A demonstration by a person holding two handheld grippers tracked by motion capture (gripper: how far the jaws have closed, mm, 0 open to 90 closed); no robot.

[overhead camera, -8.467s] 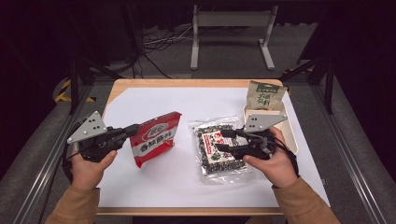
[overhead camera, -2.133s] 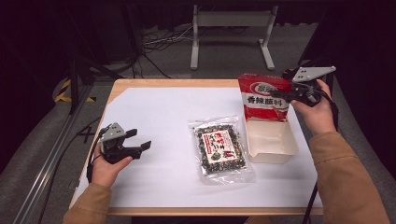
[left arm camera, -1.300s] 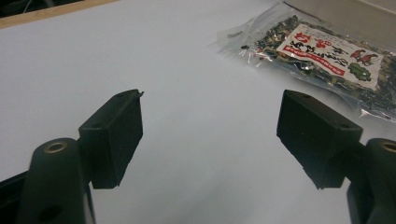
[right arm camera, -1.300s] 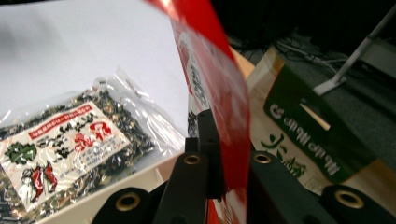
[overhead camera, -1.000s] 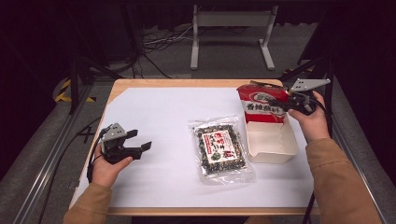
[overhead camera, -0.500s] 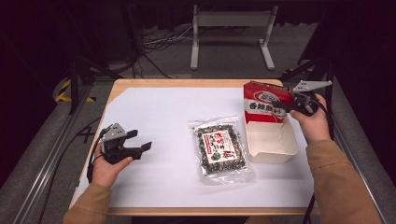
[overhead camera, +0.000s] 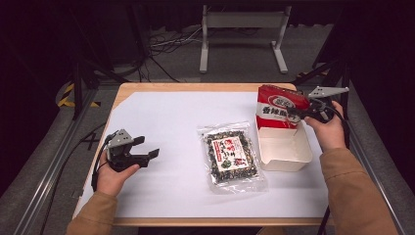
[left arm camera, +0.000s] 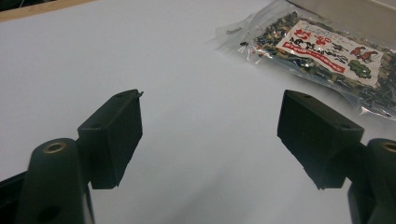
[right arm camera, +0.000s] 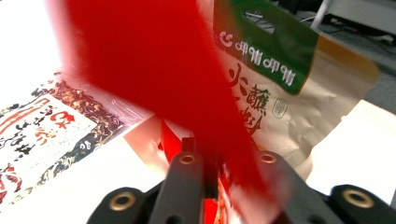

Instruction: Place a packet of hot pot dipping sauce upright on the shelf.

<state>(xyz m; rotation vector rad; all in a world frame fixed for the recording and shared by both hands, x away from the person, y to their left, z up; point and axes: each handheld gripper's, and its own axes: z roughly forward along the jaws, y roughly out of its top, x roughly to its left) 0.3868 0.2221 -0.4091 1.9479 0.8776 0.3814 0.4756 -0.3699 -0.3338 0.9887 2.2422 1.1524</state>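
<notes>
A red snack bag [overhead camera: 280, 108] stands upright in the far end of a white box [overhead camera: 286, 164] at the table's right. My right gripper [overhead camera: 296, 113] holds its right edge. In the right gripper view the red bag [right arm camera: 154, 70] is blurred and sits between the nearly closed jaws [right arm camera: 212, 154], which have just been opening a little. A green and beige bag [right arm camera: 275, 70] stands right behind it. My left gripper [overhead camera: 148, 146] rests open on the white sheet at the left, with nothing between its jaws [left arm camera: 210, 130].
A clear bag of dark snack mix with a red and white label [overhead camera: 230, 154] lies flat mid-table, just left of the box; it is also ahead of my left gripper [left arm camera: 327, 51]. White paper [overhead camera: 171, 117] covers the wooden table.
My right gripper has lowered the red bag slightly, down into the far end of the white box. The left gripper has not moved.
</notes>
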